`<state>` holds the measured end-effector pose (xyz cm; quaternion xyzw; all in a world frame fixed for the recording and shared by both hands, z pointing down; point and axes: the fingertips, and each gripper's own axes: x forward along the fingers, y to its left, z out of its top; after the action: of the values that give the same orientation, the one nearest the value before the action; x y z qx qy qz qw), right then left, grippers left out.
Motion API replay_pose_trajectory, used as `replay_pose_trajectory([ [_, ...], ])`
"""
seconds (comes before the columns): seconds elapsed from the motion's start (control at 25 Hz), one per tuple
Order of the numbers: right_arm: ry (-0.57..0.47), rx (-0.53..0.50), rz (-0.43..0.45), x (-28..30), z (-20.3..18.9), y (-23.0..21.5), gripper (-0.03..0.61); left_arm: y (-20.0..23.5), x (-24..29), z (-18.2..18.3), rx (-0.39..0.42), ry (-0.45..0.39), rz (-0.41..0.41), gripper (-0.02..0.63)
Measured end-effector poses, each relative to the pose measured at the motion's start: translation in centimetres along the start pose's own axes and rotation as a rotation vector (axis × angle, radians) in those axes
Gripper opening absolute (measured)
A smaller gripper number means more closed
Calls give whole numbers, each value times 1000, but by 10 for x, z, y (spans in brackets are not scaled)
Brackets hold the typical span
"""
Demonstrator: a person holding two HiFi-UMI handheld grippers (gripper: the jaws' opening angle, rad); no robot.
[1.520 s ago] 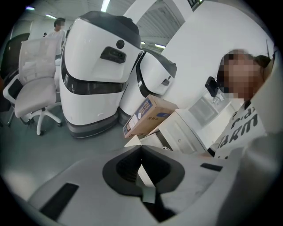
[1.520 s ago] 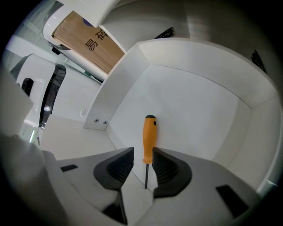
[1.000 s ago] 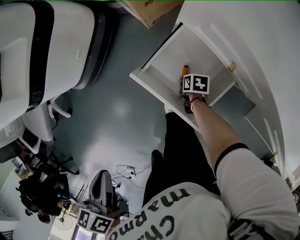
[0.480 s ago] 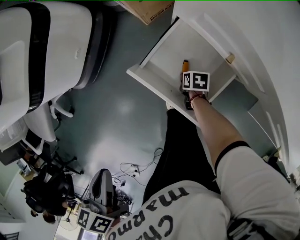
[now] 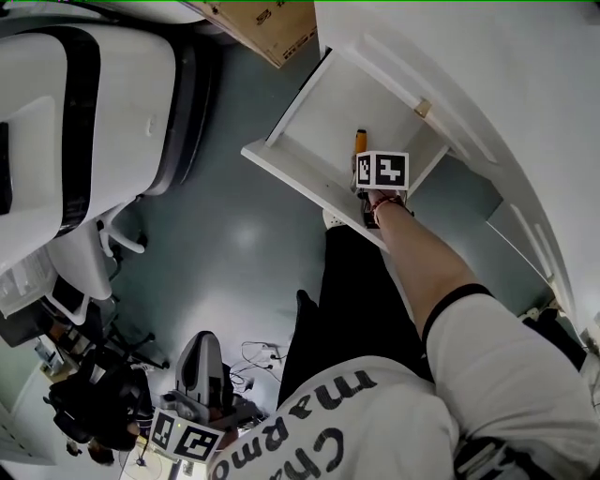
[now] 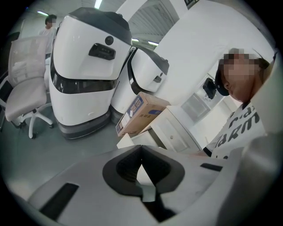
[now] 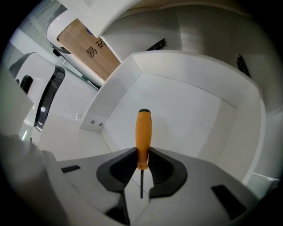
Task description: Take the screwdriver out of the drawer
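Observation:
An orange-handled screwdriver (image 7: 144, 137) with a thin dark shaft is clamped by the handle between the pads of my right gripper (image 7: 142, 152). Its jaws are still closing on it. It hangs over the white floor of the open drawer (image 7: 185, 110). In the head view the right gripper (image 5: 364, 161) sits inside the open white drawer (image 5: 300, 173), and the orange handle of the screwdriver (image 5: 360, 141) pokes out past the marker cube. My left gripper (image 6: 141, 152) is shut with nothing in it. It is held low at the bottom left of the head view (image 5: 187, 439), far from the drawer.
Large white robot shells (image 5: 84, 103) stand to the left and a cardboard box (image 5: 272, 23) sits behind the drawer. A white cabinet (image 5: 469, 84) runs along the right. A person's dark trouser leg (image 5: 352, 291) stands by the drawer front, with cables (image 5: 258, 352) on the grey floor.
The right gripper has risen slightly inside the drawer with the screwdriver in its jaws. The head view has shifted a little. The left gripper stays low.

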<state>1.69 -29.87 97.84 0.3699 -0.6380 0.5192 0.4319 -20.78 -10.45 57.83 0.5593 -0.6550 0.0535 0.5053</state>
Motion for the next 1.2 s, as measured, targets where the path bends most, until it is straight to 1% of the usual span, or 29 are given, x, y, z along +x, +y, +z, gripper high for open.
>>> replay_pose_trajectory([
  [0.12,-40,-23,-5,-22,5,3,86,-4,-1,3,18,-21,-21,23],
  [0.24,-69,-84,-8,-46,9,11,86,-13,1,10,26,-57,-59,23],
  [0.36,-90,-118,1,-72,8,22,86,-29,-3,18,70,-88,-104,23],
  [0.52,-107,-157,-4,-104,7,31,86,-43,-13,18,122,-117,-140,23],
  [0.72,-151,-204,-17,-145,5,47,86,-45,-25,23,103,-181,-181,23],
  [0.8,-170,-249,-19,-159,3,56,86,-49,-28,28,103,-214,-216,23],
  [0.88,-192,-291,-20,-173,-1,63,86,-55,-31,30,121,-238,-249,23],
  [0.96,-219,-290,-19,-190,-9,68,86,-60,-37,26,134,-243,-272,23],
  [1.08,-265,-248,-9,-221,-19,74,86,-66,-49,18,135,-245,-311,23],
  [1.2,-334,-195,29,-254,-19,82,86,-73,-60,25,155,-269,-359,23],
])
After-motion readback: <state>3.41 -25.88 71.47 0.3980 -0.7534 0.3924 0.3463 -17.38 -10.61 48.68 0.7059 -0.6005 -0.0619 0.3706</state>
